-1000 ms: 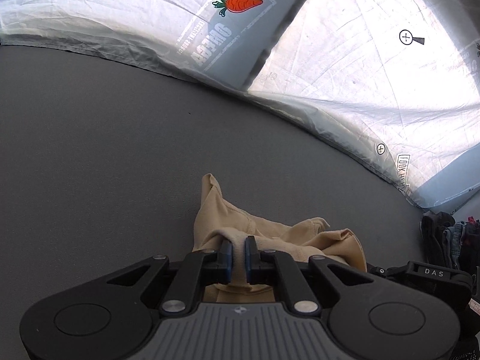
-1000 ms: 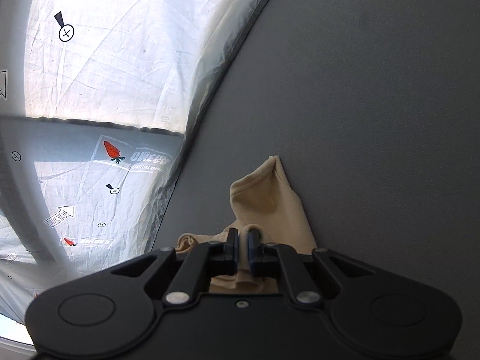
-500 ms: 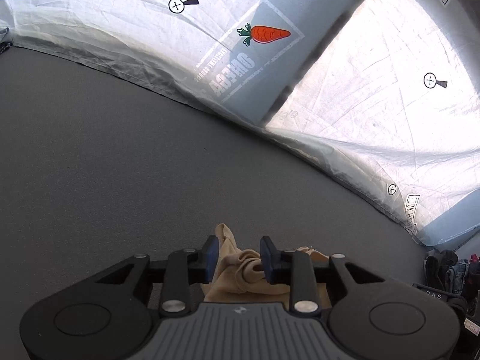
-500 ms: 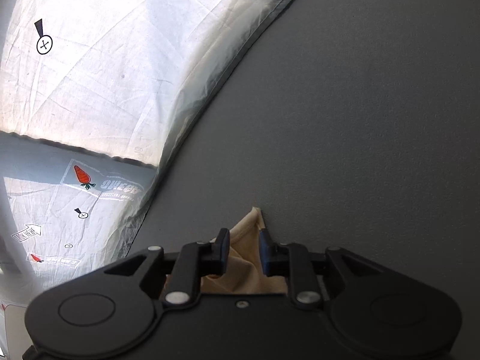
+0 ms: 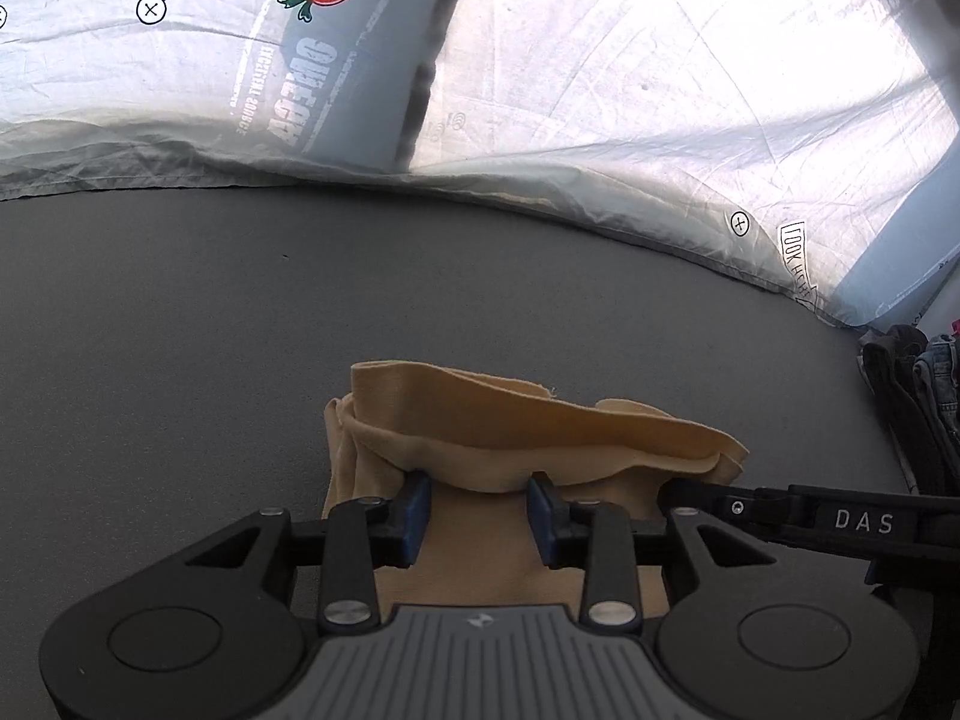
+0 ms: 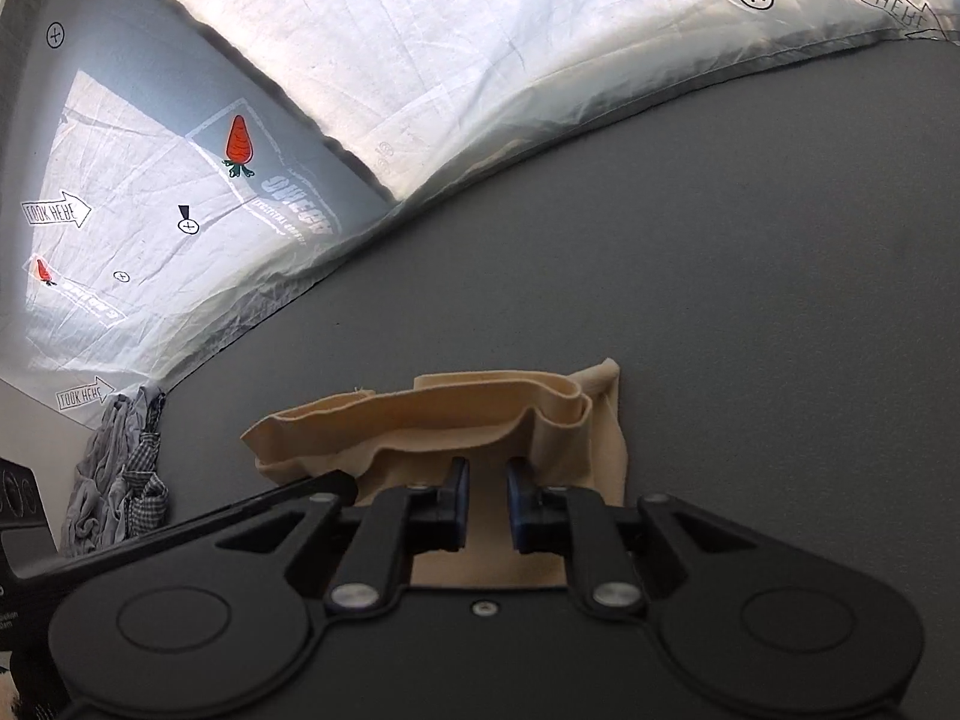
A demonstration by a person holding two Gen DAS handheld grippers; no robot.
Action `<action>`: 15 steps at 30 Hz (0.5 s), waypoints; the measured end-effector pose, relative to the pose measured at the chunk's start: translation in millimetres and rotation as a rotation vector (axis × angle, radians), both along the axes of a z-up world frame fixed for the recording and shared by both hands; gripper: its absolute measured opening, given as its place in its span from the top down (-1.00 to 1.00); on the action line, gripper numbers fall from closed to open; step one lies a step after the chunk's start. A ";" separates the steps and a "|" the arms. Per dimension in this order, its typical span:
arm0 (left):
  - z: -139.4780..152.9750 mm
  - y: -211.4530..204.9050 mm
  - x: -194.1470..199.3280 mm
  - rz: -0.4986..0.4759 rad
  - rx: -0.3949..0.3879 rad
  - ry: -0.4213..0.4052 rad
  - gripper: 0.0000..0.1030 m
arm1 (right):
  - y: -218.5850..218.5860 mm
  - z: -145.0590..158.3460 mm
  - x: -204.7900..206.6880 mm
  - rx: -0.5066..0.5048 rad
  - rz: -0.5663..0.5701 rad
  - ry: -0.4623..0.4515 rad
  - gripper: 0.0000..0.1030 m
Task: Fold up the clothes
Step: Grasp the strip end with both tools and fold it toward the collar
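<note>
A beige garment (image 5: 510, 420) lies folded on the grey table (image 5: 180, 330), its doubled edge running across just beyond both sets of fingertips. My left gripper (image 5: 478, 483) hovers over its near part. Its jaws are opening, with cloth under the gap and neither pad pressing on it. In the right wrist view the same garment (image 6: 456, 408) lies beneath my right gripper (image 6: 487, 468). Those jaws are closing, a narrow gap still shows between them, and the pads do not pinch the cloth. The right gripper's black body (image 5: 864, 522) reaches in from the right of the left wrist view.
A white printed sheet (image 5: 630, 90) with carrots and arrows hangs past the table's far edge. Dark clothes and jeans (image 5: 918, 396) are piled at the table's right end. Grey and checked garments (image 6: 120, 480) show at the left in the right wrist view.
Both grippers were shut on bunched beige cloth and have let it go. The garment now lies flatter, folded over, with the grippers drawn back toward its near side.
</note>
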State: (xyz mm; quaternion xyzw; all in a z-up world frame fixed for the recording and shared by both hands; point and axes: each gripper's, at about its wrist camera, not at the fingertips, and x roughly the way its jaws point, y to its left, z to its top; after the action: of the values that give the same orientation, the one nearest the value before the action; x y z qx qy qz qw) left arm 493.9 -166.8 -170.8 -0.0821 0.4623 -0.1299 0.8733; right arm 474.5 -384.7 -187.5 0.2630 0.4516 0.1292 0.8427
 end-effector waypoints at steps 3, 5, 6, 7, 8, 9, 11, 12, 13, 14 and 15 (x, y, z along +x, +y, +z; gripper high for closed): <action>-13.8 2.5 21.2 0.033 0.028 0.004 0.28 | -1.0 -7.9 13.9 -0.008 -0.022 0.001 0.77; -14.8 5.5 30.9 0.057 0.037 -0.001 0.27 | -2.0 -11.9 21.5 -0.014 -0.036 0.001 0.77; -15.1 7.0 35.7 0.069 0.042 -0.004 0.27 | -3.7 -11.7 22.6 -0.019 -0.051 -0.003 0.76; -15.4 8.5 40.5 0.081 0.046 -0.007 0.27 | -5.9 -11.0 23.0 -0.026 -0.072 -0.008 0.74; -13.4 10.0 42.0 0.100 0.052 -0.008 0.27 | -9.6 -9.1 21.7 -0.034 -0.092 -0.013 0.67; -11.2 11.4 43.3 0.119 0.059 -0.009 0.27 | -13.5 -6.3 19.5 -0.042 -0.110 -0.017 0.53; -2.2 14.7 37.8 0.143 0.054 -0.022 0.08 | -20.7 -0.5 13.6 -0.058 -0.133 -0.022 0.24; 2.3 15.3 31.9 0.144 0.057 -0.027 -0.02 | -24.7 1.9 8.1 -0.066 -0.134 -0.021 0.19; 6.8 15.8 25.9 0.144 0.060 -0.032 -0.16 | -28.7 3.7 1.8 -0.074 -0.132 -0.018 0.19; 11.2 15.4 16.5 0.135 0.064 -0.034 -0.16 | -33.2 4.9 -5.8 -0.081 -0.131 -0.012 0.12; 14.3 14.7 6.8 0.125 0.065 -0.026 -0.16 | -37.3 5.3 -14.2 -0.089 -0.133 -0.003 0.06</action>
State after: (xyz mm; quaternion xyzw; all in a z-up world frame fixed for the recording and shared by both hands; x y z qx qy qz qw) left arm 500.7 -152.0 -156.5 -0.0805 0.4489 -0.0610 0.8878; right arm 460.4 -422.0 -182.3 0.2544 0.4373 0.0530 0.8609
